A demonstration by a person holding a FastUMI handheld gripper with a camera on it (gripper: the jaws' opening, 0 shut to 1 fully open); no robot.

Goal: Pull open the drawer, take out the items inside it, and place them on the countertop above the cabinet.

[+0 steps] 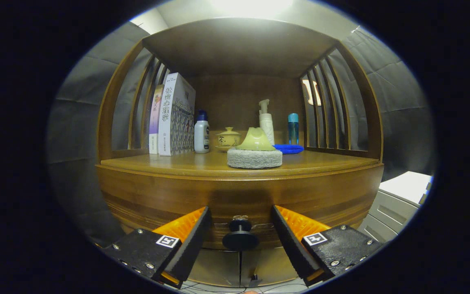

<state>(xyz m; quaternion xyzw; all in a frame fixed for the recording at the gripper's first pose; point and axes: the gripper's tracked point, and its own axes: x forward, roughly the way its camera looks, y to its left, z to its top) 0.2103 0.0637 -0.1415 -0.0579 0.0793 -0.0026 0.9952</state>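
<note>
A wooden cabinet faces me, with its drawer front (239, 196) closed just under the countertop (169, 163). A dark round drawer knob (240, 237) sticks out between my fingers. My gripper (240, 214) is open, one finger on each side of the knob with gaps on both sides. On the countertop near its front edge sits a grey round scrub pad with a yellow-green handle (254, 152). The drawer's inside is hidden.
On the countertop stand books (174, 116), a white bottle (201, 134), a lidded yellow pot (228, 139), a pump bottle (266, 122), a blue-capped bottle (293, 128) and a blue dish (288, 148). A roof board and slatted sides enclose the countertop. A white unit (398, 200) stands to the right.
</note>
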